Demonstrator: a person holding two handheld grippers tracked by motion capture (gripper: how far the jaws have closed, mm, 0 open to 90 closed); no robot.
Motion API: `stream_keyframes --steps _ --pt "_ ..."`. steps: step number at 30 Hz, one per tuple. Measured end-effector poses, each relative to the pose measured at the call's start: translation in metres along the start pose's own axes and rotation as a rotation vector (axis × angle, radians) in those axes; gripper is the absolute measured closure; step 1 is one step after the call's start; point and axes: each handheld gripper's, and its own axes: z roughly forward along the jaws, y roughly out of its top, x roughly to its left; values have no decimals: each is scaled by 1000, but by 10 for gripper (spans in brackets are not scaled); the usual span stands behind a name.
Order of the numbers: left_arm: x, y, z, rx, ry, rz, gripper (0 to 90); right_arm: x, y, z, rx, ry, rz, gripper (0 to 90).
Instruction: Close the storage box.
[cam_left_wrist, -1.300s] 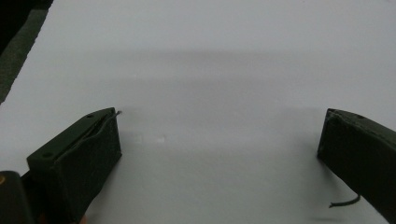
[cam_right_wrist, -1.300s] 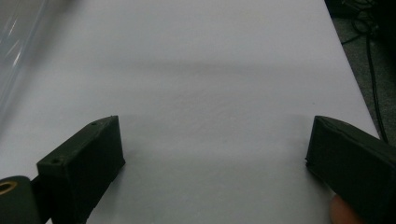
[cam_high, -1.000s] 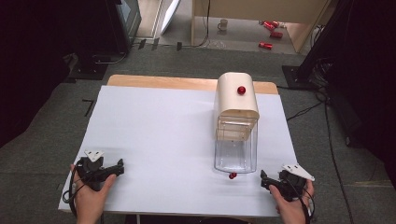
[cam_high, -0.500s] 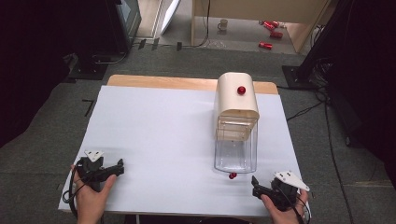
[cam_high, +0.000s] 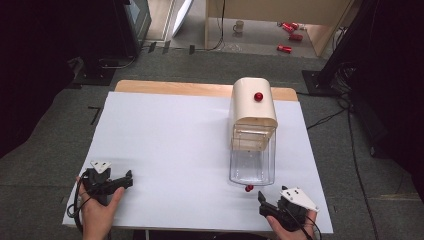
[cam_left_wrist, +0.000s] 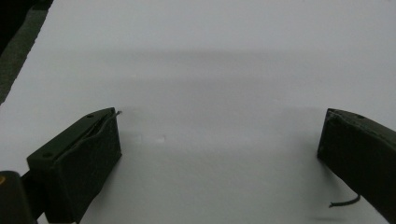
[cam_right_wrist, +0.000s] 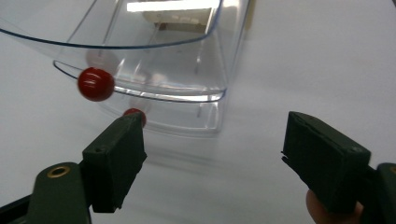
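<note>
We hold both hand-held grippers wide open and empty: left over bare bench, right at the near edge, just before the clear drawer, which points toward us.

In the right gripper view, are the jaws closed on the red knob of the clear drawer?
No. The right gripper has its jaws wide apart with nothing between them, and the red knob sits beyond its left jaw on the clear drawer.
</note>
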Motion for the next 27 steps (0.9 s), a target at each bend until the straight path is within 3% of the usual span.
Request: stream_keyframes --steps 11,16,27 --pt "0 0 0 0 0 1 0 21 3 -1 -19 43 10 403" --pt "0 0 0 0 1 1 0 25 4 1 -25 31 14 523" --pt "0 0 0 0 1 1 0 28 1 -1 -27 60 23 625"
